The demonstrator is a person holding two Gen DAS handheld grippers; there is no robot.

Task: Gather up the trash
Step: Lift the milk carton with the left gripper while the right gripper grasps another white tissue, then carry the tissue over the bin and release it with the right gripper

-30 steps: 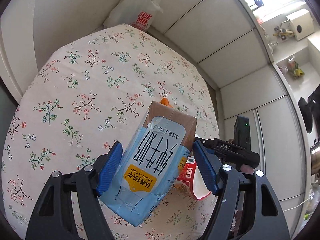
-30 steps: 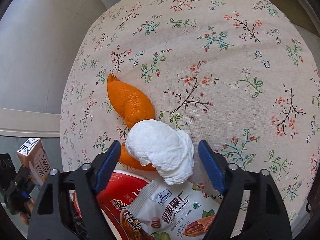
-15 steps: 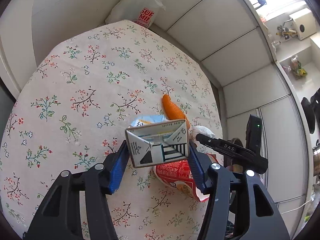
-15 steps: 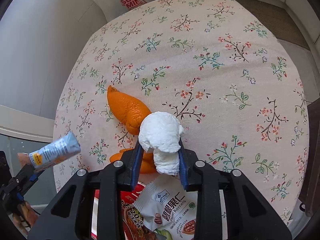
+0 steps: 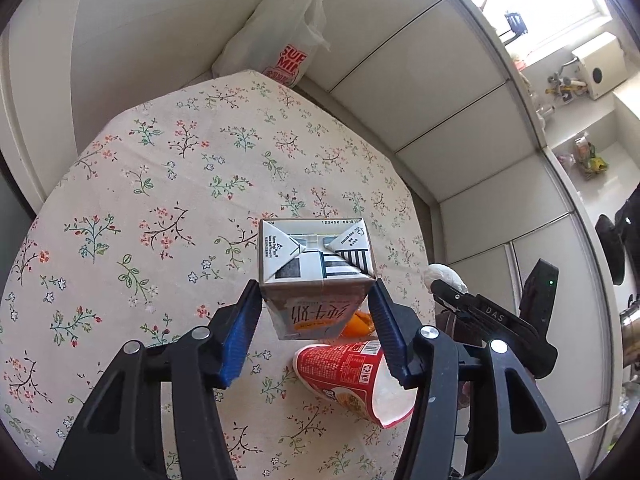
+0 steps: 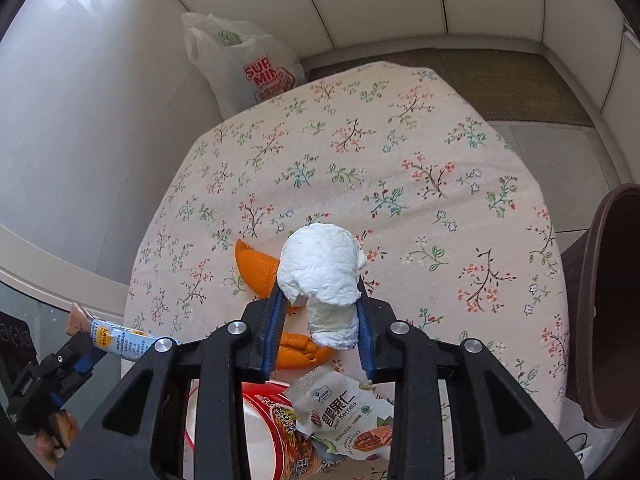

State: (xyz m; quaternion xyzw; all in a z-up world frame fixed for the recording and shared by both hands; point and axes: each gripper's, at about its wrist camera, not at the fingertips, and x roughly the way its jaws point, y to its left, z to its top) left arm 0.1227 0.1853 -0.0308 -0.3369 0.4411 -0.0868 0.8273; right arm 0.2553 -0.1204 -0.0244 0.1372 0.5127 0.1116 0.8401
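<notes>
While the left claw (image 5: 316, 322) clamps a boxy milk carton (image 5: 316, 276), the right claw (image 6: 320, 324) pinches crumpled white tissue (image 6: 320, 268).

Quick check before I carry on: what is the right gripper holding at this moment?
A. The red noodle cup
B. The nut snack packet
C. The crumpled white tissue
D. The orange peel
C. The right gripper has its blue pads pressed on both sides of the crumpled white tissue, while the orange peel lies on the tablecloth below.

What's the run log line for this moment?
left gripper: shut on milk carton | right gripper: shut on tissue wad | orange peel: on table
</notes>
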